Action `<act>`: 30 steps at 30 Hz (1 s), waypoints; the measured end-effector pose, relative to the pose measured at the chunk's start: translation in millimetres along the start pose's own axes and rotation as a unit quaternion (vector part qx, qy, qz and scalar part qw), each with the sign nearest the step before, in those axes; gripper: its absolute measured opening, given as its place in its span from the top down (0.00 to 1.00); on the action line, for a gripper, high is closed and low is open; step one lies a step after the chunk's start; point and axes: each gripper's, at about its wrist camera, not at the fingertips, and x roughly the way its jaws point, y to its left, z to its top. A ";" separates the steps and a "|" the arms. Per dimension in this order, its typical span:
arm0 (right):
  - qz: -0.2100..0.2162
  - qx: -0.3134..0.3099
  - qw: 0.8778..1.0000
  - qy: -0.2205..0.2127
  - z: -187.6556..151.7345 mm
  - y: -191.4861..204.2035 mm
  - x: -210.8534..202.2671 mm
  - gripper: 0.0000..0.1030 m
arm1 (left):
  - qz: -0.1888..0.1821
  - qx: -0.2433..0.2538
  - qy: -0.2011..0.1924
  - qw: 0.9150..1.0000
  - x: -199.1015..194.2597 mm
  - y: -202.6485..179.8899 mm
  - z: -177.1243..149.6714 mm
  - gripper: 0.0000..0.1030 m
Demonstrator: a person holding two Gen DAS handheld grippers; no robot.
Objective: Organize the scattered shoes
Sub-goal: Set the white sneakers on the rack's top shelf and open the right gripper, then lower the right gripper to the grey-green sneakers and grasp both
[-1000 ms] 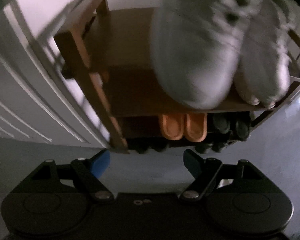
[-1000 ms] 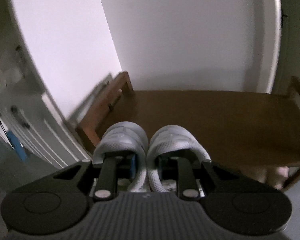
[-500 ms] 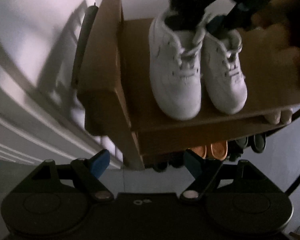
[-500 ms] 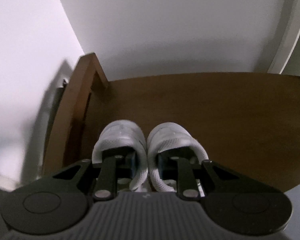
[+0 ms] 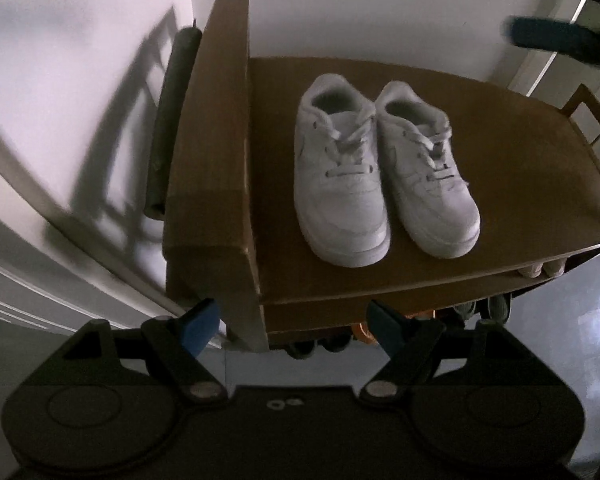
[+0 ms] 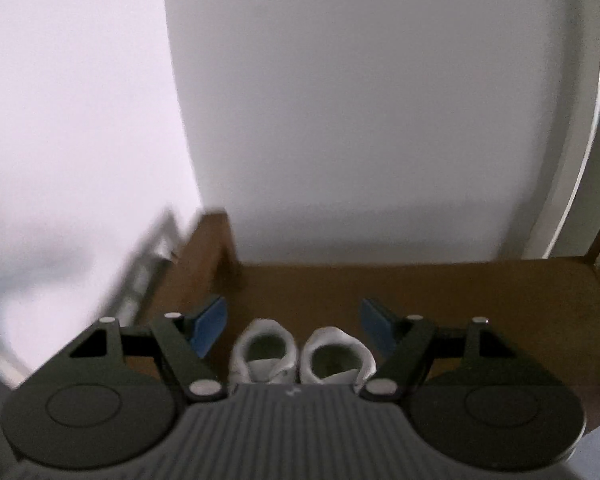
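Where they stand side by side, toes toward the front edge, the white laced sneakers (image 5: 384,172) sit on the brown wooden rack (image 5: 500,168) against a pale wall (image 6: 360,100). The right gripper (image 6: 292,326) has just been opening, jaws wide and clear of them. The left gripper (image 5: 288,320) gapes empty.

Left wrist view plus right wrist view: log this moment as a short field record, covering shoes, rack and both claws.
sneakers: white pair, side by side on the rack's top shelf, toes toward the front edge
rack: wooden, against the wall
lower shelves: more shoes, mostly hidden, an orange pair partly showing
right claw: jaws have just been opening, apart above the sneakers' heels, pads clear of them
left claw: open, empty, in front of the rack
step: pair placed
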 end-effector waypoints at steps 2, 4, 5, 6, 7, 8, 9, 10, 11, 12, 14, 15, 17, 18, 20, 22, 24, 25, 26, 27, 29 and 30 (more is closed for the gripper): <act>0.008 0.000 0.999 -0.051 -23.7 -16.6 -48.4 0.13 | -0.002 -0.012 -0.013 1.000 -4.6 -1.3 -8.9 0.21; 0.009 -0.003 0.996 -0.089 -44.1 -28.2 -83.1 0.09 | -0.007 -0.039 -0.023 0.999 -9.7 -4.1 -22.6 0.21; 0.006 -0.006 0.995 -0.103 -52.6 -31.5 -93.5 0.08 | -0.013 -0.063 -0.024 0.998 -12.2 -10.1 -38.7 0.21; -0.008 -0.004 0.995 -0.103 -75.2 -41.5 -116.5 0.08 | -0.016 -0.081 -0.023 0.996 -16.8 -13.9 -52.9 0.21; -0.022 -0.002 0.994 -0.103 -98.5 -51.7 -140.0 0.08 | -0.015 -0.092 -0.019 0.995 -24.0 -14.7 -64.9 0.21; -0.020 0.010 0.996 -0.087 -116.5 -62.2 -151.4 0.08 | -0.013 -0.102 -0.015 0.995 -27.9 -17.1 -77.8 0.21; -0.018 0.023 0.997 -0.070 -134.2 -72.9 -162.2 0.08 | -0.009 -0.112 -0.008 0.994 -27.3 -21.6 -91.7 0.21; -0.017 0.036 0.998 -0.052 -151.9 -83.5 -172.9 0.08 | -0.004 -0.121 0.000 0.993 -24.1 -28.2 -107.2 0.21; -0.019 0.038 0.998 -0.047 -156.4 -86.4 -173.8 0.08 | 0.004 -0.127 0.013 0.992 -17.4 -37.7 -124.7 0.21; -0.025 0.033 0.999 -0.026 -178.7 -96.7 -178.8 0.08 | 0.012 -0.133 0.025 0.991 -10.7 -47.2 -142.2 0.21; -0.037 0.021 0.999 0.018 -224.8 -117.9 -189.0 0.08 | 0.032 -0.134 0.052 0.989 6.0 -67.1 -177.3 0.21; -0.044 0.016 0.998 0.040 -247.8 -128.5 -194.2 0.08 | 0.043 -0.132 0.063 0.988 14.5 -76.3 -194.1 0.21; -0.056 0.004 0.995 0.083 -294.0 -149.7 -204.4 0.08 | 0.078 -0.125 0.083 0.986 40.9 -104.2 -243.8 0.21; -0.057 -0.004 0.994 0.098 -317.5 -157.6 -201.3 0.08 | 0.090 -0.125 0.089 0.984 51.5 -112.0 -261.0 0.21; -0.060 -0.021 0.990 0.128 -363.3 -171.7 -195.3 0.08 | 0.117 -0.128 0.105 0.979 80.1 -128.6 -304.3 0.21; -0.059 -0.031 0.986 0.154 -411.8 -178.2 -173.3 0.09 | 0.134 -0.129 0.123 0.975 108.0 -136.6 -341.7 0.21; -0.060 -0.038 0.983 0.171 -456.2 -184.7 -156.8 0.09 | 0.145 -0.129 0.138 0.971 129.4 -138.9 -371.4 0.21; -0.061 -0.043 0.982 0.175 -479.5 -189.1 -151.8 0.10 | 0.145 -0.132 0.144 0.970 136.0 -137.0 -381.1 0.21; -0.060 -0.044 0.982 0.175 -482.5 -193.0 -160.9 0.11 | 0.147 -0.135 0.151 0.968 151.2 -136.5 -395.0 0.21; -0.058 -0.052 0.982 0.172 -510.2 -194.7 -147.6 0.12 | 0.150 -0.135 0.154 0.967 164.0 -136.2 -405.7 0.21; -0.057 -0.062 0.982 0.168 -542.9 -195.6 -125.5 0.12 | 0.165 -0.121 0.153 0.967 193.4 -135.8 -423.3 0.21; -0.061 -0.067 0.982 0.165 -559.6 -196.4 -113.1 0.12 | 0.174 -0.111 0.148 0.967 205.7 -135.1 -429.2 0.21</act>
